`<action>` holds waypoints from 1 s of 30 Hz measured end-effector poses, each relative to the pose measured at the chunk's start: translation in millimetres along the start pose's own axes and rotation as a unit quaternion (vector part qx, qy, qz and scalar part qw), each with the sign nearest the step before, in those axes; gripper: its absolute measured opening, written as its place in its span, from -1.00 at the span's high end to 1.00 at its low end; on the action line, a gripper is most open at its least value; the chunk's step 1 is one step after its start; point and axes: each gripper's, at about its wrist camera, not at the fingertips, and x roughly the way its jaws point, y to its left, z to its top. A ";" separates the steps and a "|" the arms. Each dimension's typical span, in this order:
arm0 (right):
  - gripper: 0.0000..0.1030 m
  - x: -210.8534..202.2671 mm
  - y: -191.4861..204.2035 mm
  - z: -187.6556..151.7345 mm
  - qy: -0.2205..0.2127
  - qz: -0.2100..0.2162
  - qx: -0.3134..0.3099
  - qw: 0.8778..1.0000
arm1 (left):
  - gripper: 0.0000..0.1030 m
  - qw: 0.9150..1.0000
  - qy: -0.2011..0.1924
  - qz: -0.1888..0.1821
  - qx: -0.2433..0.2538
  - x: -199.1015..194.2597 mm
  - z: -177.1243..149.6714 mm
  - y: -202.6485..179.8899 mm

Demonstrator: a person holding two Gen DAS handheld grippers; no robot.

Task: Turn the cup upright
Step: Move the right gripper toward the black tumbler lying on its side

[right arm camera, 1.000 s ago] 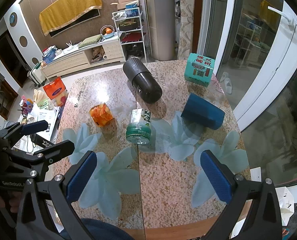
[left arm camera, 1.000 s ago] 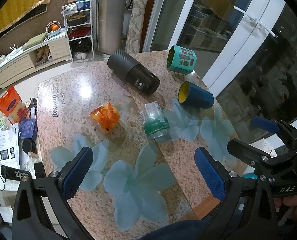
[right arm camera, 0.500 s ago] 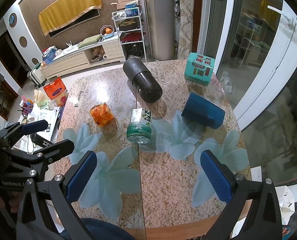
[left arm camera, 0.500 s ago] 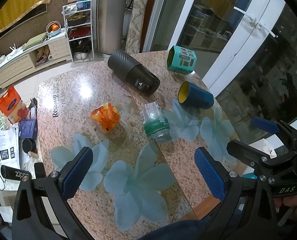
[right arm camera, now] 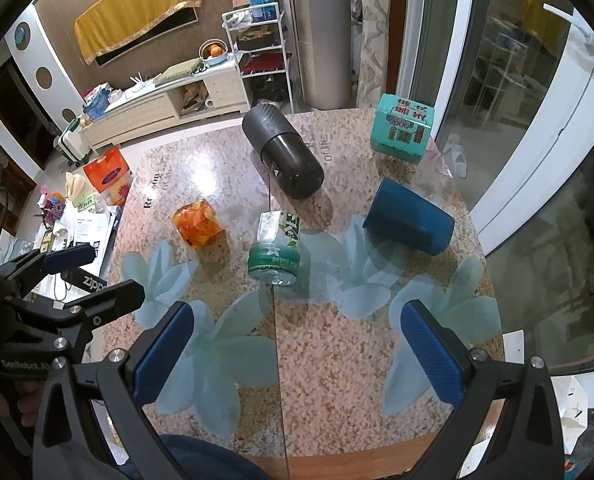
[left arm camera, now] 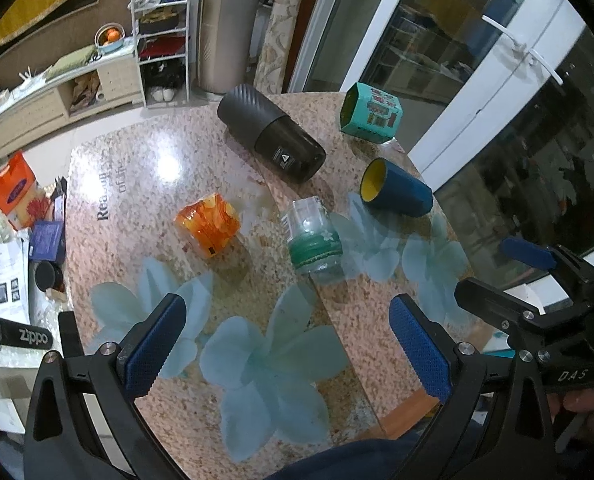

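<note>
While both grippers hang above the near edge of the table [right arm camera: 337, 364], neither touches anything. Right gripper [right arm camera: 297, 354]: blue ribbed pads [right arm camera: 431, 354] set wide apart, nothing between. Left gripper [left arm camera: 285, 346]: same, wide apart, nothing held.

Outward from the right gripper: the blue cup [right arm camera: 409, 222] lies on its side ahead and to the right, on the far right part of the table. Long axis runs roughly left to right across the view; closed base points right, mouth points left. From the left wrist view the blue cup [left arm camera: 395, 194] shows its yellow inside, mouth facing that camera. Judged nearer the right gripper; the left one would have to reach across.

Shapes and materials:
- cup: smooth, matt, slightly tapered cylinder, likely to roll if nudged.
- clear jar [right arm camera: 275, 248] with green band, lying down, centre, between the grippers and the cup's left.
- orange faceted jar [right arm camera: 197, 224], left of centre.
- black ribbed flask [right arm camera: 283, 158], lying, far centre.
- teal carton [right arm camera: 401, 132], standing, far right.
- table: glossy speckled stone with pale flower prints.

Likely grip: across the cup's round wall, then swing the mouth up.
</note>
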 end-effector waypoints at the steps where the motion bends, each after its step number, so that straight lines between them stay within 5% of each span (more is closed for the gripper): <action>1: -1.00 1.4 -0.7 1.6 0.002 0.000 -0.001 1.000 | -0.97 1.000 0.002 -0.001 -0.003 2.4 1.0 1.7; 30: -1.00 53.3 0.9 97.7 0.069 0.008 -0.118 0.991 | -0.97 0.996 0.036 0.005 -0.081 50.1 19.7 36.6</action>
